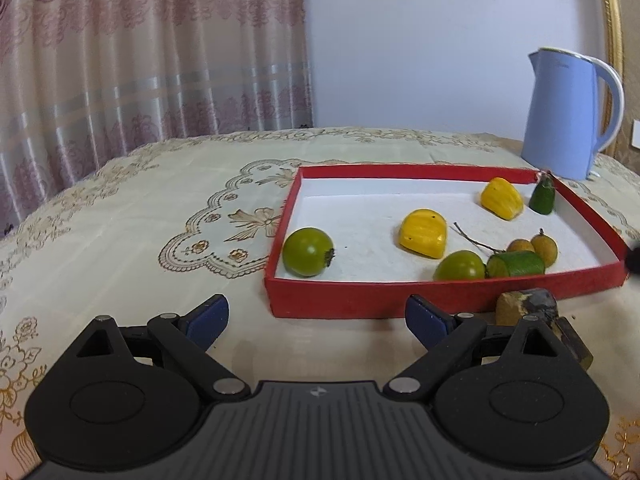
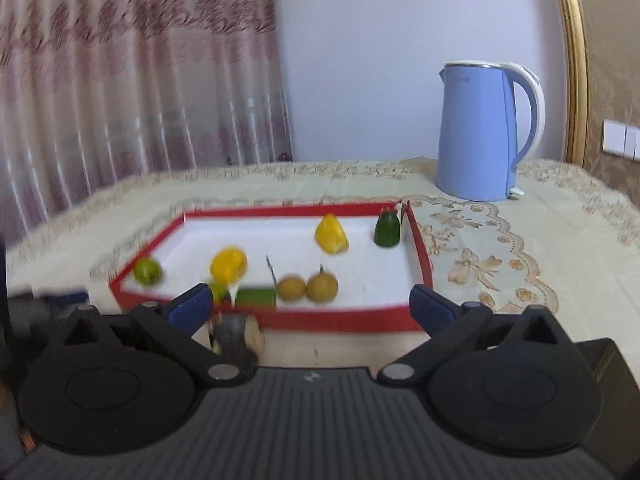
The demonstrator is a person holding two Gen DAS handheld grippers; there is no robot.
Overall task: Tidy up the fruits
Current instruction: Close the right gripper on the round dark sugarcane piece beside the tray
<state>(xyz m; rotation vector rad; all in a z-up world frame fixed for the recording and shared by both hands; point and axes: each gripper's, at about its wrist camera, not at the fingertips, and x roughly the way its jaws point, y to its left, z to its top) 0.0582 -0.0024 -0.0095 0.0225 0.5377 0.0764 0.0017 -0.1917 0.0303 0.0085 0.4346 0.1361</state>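
Holding eight fruits, tray point(image 1: 472, 300); left claw point(image 1: 316, 318), right claw point(image 2: 312, 308) spread, empty.

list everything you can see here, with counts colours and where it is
tray: 1, red rim, white floor, on the tablecloth
round fruits: 2, green, near side of the tray
fruit pieces: 2, yellow, mid tray
cut pieces: 2, green, one near rim, one far corner
small fruits: 2, tan, right side of the tray
piece: 1, brown and dark, outside the near rim
kettle: 1, blue, behind the tray
curtain: 1, pink, back left
left hand-held gripper: open
right hand-held gripper: open
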